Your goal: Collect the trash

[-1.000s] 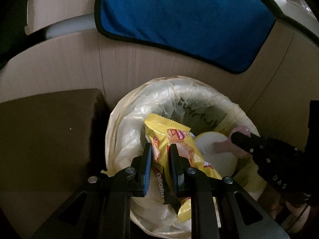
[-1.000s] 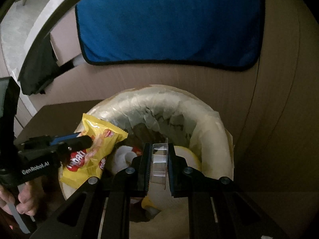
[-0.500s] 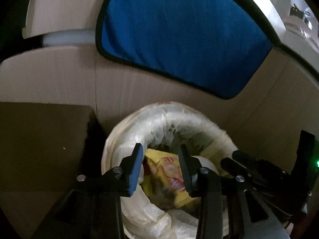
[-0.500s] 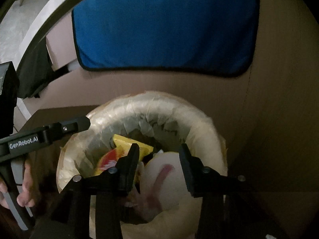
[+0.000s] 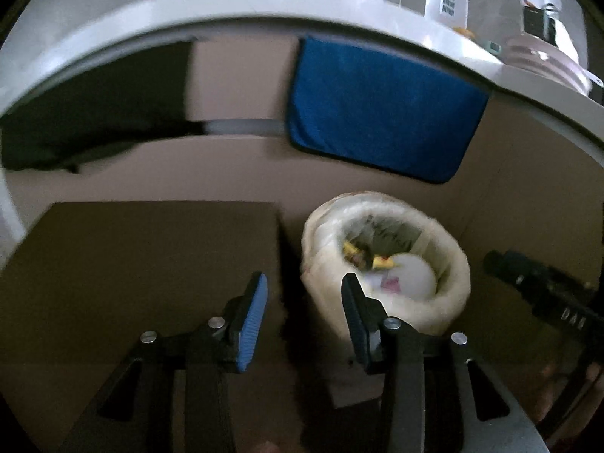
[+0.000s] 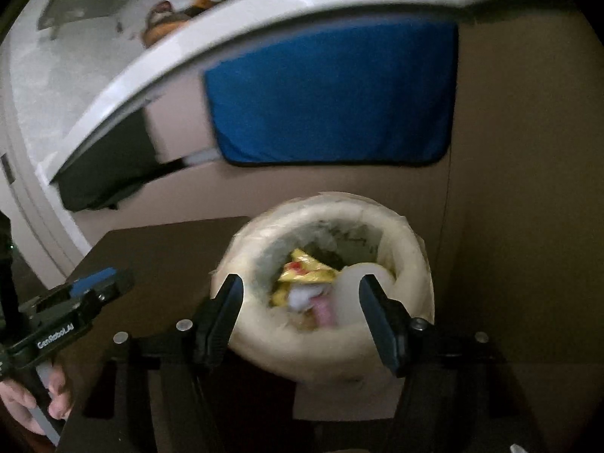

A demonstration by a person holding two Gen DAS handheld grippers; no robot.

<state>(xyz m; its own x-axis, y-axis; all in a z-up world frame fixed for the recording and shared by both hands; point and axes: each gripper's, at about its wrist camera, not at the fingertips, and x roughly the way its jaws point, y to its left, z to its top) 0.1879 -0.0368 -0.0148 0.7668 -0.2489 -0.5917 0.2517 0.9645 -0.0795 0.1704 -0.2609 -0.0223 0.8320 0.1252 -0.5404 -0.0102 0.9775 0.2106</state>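
A round trash bin (image 5: 449, 260) (image 6: 411, 260) lined with a pale plastic bag stands on the floor against a wooden cabinet. Inside it lie a yellow snack wrapper (image 5: 353, 251) (image 6: 305, 270) and a white cup (image 5: 413, 277) (image 6: 358, 283). My left gripper (image 5: 304, 294) hangs above and left of the bin, its jaws opening with nothing between them. My right gripper (image 6: 300, 294) is over the bin's near rim, jaws opening wide and empty. In the right wrist view the left gripper (image 6: 94, 290) shows at the lower left, held by a hand (image 6: 22, 404).
A blue towel (image 5: 381, 113) (image 6: 332, 94) hangs on the cabinet front behind the bin. A dark brown box or stool (image 5: 143, 264) (image 6: 158, 253) stands left of the bin. The white countertop edge (image 5: 188, 11) curves above, with a dark cloth (image 5: 94, 113) hanging under it.
Both grippers let go of their trash, the wrapper and the cup, which dropped into the bin. Both then opened and pulled back and up, so the bin looks smaller.
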